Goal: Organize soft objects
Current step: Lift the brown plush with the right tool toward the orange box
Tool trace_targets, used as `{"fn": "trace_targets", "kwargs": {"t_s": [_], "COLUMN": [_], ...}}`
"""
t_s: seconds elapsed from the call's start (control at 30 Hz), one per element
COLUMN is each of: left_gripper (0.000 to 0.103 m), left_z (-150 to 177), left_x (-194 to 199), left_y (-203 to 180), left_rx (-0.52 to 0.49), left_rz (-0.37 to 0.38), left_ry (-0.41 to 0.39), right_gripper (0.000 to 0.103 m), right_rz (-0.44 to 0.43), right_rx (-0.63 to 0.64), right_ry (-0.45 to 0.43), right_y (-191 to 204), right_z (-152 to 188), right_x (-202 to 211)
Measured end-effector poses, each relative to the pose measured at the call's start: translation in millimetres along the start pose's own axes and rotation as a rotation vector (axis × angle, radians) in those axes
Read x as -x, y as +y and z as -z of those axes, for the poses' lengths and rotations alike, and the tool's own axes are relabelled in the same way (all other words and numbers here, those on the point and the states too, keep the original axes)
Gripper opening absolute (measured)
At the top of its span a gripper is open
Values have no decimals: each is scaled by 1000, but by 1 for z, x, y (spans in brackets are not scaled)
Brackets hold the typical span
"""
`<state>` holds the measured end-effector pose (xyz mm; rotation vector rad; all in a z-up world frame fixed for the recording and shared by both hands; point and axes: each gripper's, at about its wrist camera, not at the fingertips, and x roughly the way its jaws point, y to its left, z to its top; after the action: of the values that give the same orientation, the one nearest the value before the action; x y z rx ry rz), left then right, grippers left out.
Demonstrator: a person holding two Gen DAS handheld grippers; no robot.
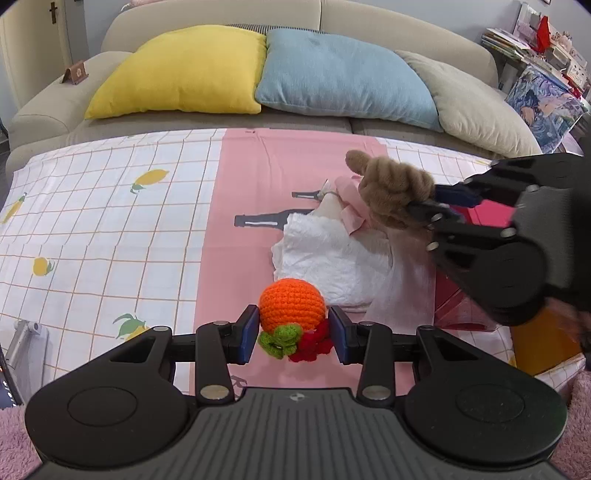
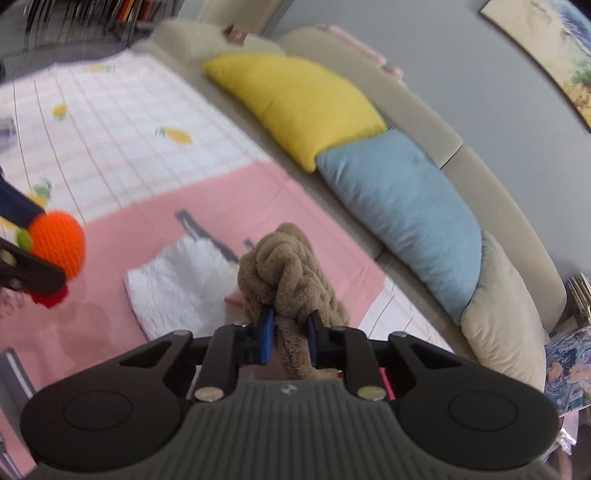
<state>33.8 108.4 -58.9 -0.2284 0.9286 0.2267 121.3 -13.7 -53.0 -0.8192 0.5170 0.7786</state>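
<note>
Broadly, a beige sofa (image 1: pixel 369 22) fills the back of the room, with a yellow cushion (image 1: pixel 181 70), a blue cushion (image 1: pixel 340 74) and a beige cushion (image 1: pixel 476 107) leaning along it, and a sheet (image 1: pixel 110 221) of white lemon-print checks with a pink panel spreads in front; whether it covers a bed or a surface cannot be told. Stacked books and papers (image 1: pixel 517 40) sit at the right edge. On the pink panel lies a white fluffy cloth (image 1: pixel 325 258) with a pink ribbon (image 1: pixel 351 206) on it. The right hand-held gripper (image 2: pixel 291 334) is clamped on the lower end of a brown plush toy (image 2: pixel 291 273), which hangs just over the cloth. The left hand-held gripper (image 1: pixel 293 332) holds an orange crochet ball (image 1: pixel 291 302) between its pads, green and red trim dangling below, clear of the sheet. The step in hand looks like carrying both soft things off to be sorted. To do it well, the right grip should stay firm, since the plush is bulky above a narrow pinch and may swing or slip. It should rise straight so it does not drag the ribbon or cloth, and the two grippers, near each other, need room to pass.
</note>
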Motion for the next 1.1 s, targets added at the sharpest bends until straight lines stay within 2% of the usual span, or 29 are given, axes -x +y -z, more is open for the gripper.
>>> {"fn": "trace_targets", "kwargs": {"t_s": [0.17, 0.4, 0.6, 0.8, 1.1], "left_gripper": [46, 46, 46, 46, 46], "left_z": [-1, -8, -19, -31, -56], "left_x": [6, 21, 37, 46, 46], "left_y": [-1, -6, -16, -34, -95], "left_rx": [8, 5, -13, -40, -169], "left_rz": [4, 23, 50, 106, 189], "left_ry": [-14, -48, -96, -128, -169], "right_gripper": [16, 15, 15, 15, 15], "right_rz": [-9, -37, -13, 12, 154], "right_rx": [-19, -90, -188, -343, -435], "right_ry": [-76, -121, -148, -113, -40], "right_y": [-12, -34, -62, -106, -157], "right_z": [-4, -9, 2, 26, 79], "right_x": [34, 72, 107, 132, 152]}}
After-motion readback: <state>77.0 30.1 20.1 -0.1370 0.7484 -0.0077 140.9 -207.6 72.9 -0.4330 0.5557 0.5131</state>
